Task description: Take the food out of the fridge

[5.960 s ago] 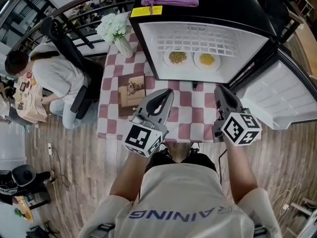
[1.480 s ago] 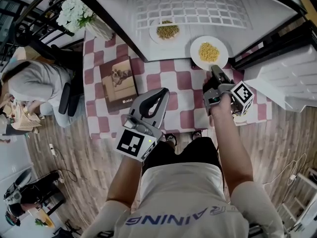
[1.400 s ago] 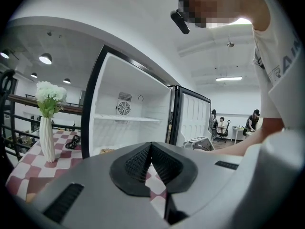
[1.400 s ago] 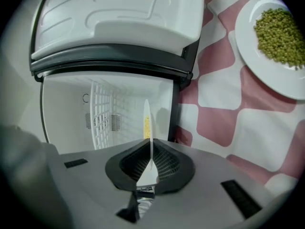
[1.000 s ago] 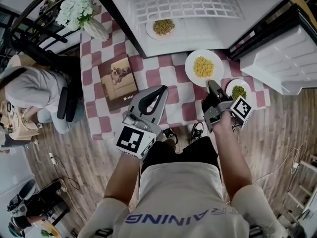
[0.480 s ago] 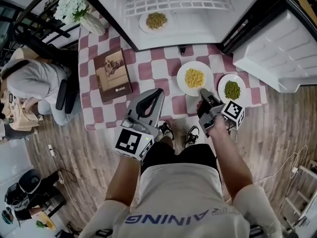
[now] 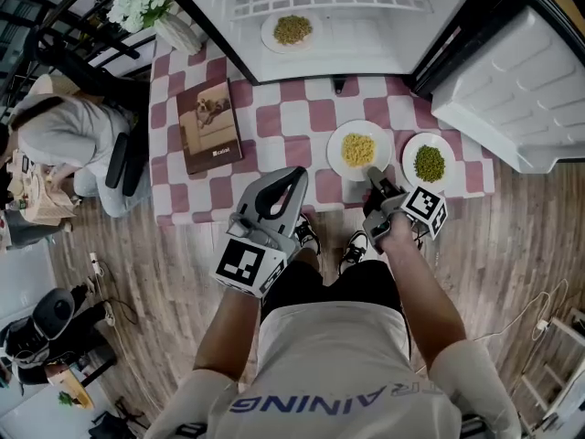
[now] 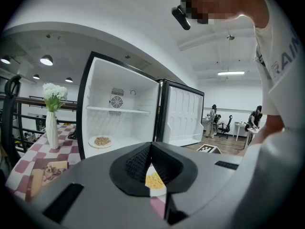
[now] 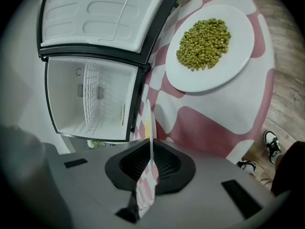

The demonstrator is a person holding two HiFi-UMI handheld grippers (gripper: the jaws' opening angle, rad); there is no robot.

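Right gripper (image 7: 377, 181) has its jaws pinched on the near rim of the plate of yellow corn (image 7: 358, 150), at the near edge of the checked tablecloth (image 7: 274, 126), just beside the plate of green peas (image 7: 429, 164). Left gripper (image 7: 294, 177) hangs with jaws together, holding nothing. Its view shows the open fridge (image 8: 119, 113) with a plate of tan grains (image 8: 101, 141) inside. The right gripper view shows the gripped plate edge-on.

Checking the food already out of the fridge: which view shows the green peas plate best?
The right gripper view: the green peas plate is close, whole and unobstructed. The head view shows it small on the table. The left gripper view misses it.
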